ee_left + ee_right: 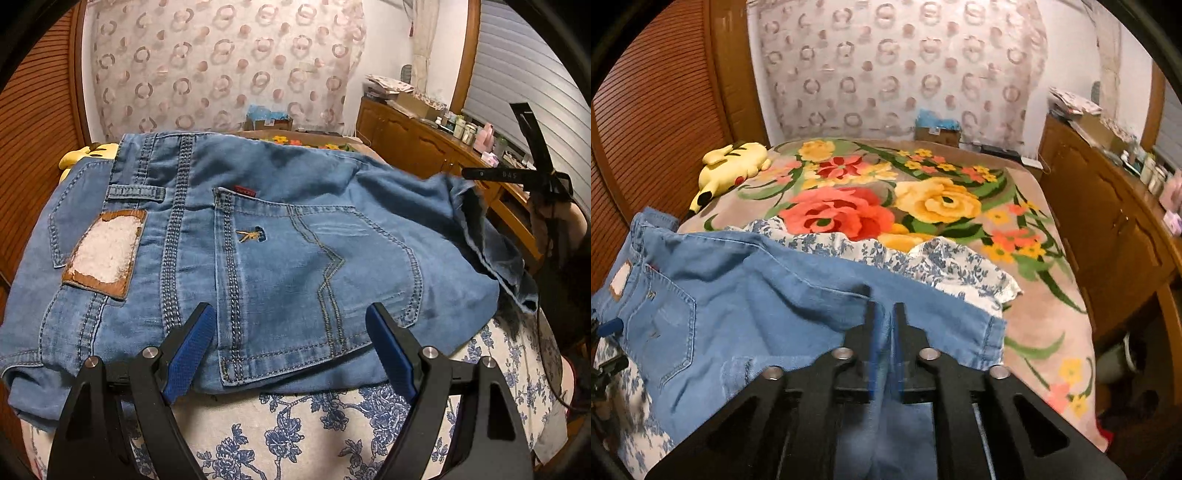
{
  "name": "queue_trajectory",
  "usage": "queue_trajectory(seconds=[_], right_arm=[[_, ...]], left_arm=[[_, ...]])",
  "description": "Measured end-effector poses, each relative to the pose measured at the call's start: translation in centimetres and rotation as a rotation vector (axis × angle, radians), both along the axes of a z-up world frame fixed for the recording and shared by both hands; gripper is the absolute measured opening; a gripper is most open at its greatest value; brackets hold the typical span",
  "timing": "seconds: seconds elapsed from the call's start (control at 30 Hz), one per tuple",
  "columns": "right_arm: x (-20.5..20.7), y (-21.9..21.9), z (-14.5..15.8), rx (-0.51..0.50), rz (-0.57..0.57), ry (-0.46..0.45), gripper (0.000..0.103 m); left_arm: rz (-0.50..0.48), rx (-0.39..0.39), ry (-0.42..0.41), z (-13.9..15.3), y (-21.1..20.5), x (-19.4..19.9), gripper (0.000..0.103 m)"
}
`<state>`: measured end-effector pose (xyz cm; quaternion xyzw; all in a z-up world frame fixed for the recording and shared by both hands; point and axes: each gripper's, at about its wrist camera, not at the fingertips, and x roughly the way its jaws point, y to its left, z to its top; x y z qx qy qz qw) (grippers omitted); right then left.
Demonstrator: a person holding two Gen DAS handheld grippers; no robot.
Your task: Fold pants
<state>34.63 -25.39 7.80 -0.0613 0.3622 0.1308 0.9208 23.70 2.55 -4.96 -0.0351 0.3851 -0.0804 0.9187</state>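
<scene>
A: Left claw [291,345] was spread wide, blue pads [192,354] apart, nothing between them. It sat low at the near edge of the jeans [280,229].

B: Right claw?

A: Right claw [884,332] was nearly closed, pinching a fold of the jeans [768,295] between its fingers. Denim ran down between the two pads toward the camera. Blurry there.

B: Where were the jeans?

A: Straight ahead of the left claw, seat side up. Back pocket [314,280] was right between and beyond its fingers, worn leather patch [105,251] ahead to its left. From the right claw, the waist end lay off to the left and the hem end just to its right.

B: What were they lying on?

A: Blue-and-white floral cloth [295,432] under the left claw; the same cloth [923,262] showed just beyond the right claw. Past that, a bed [1034,317] with a big flower-print blanket.

B: Anything else?

A: Yellow plush toy [733,164] far ahead-left of the right claw, on the bed. Wooden cabinet [1108,221] along the right side. The left view caught the right claw [532,173] far off to the right at the jeans' end.
</scene>
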Motion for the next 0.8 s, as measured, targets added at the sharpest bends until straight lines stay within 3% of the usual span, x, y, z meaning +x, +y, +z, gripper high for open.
queue_trajectory(seconds=[0.03, 0.1, 0.37, 0.57, 0.67, 0.73, 0.8], right_arm=[[-0.4, 0.5, -0.1, -0.005, -0.002, -0.007, 0.041], [-1.9, 0.6, 0.3, -0.007, 0.007, -0.024, 0.054], [-7.3, 3.9, -1.3, 0.016, 0.129, 0.003, 0.054], [-6.7, 6.0, -3.7, -0.012, 0.169, 0.060, 0.054], [-5.2, 5.8, -4.6, -0.014, 0.138, 0.101, 0.041], [-4.3, 5.3, -4.9, -0.029, 0.126, 0.116, 0.018], [-3.7, 5.0, -4.4, -0.020, 0.127, 0.138, 0.007]], left_arm=[[0.000, 0.000, 0.001, 0.0, 0.0, 0.1, 0.084], [0.002, -0.001, 0.001, 0.0, -0.2, 0.3, 0.084], [-0.025, -0.010, -0.011, 0.2, -1.1, 0.3, 0.084], [-0.058, 0.021, 0.005, -0.4, -2.2, 1.8, 0.084], [-0.065, 0.025, 0.025, -1.0, -2.5, 2.2, 0.084], [-0.067, 0.031, 0.038, -1.4, -2.6, 2.3, 0.084], [-0.070, 0.037, 0.043, -1.7, -2.6, 2.2, 0.084]])
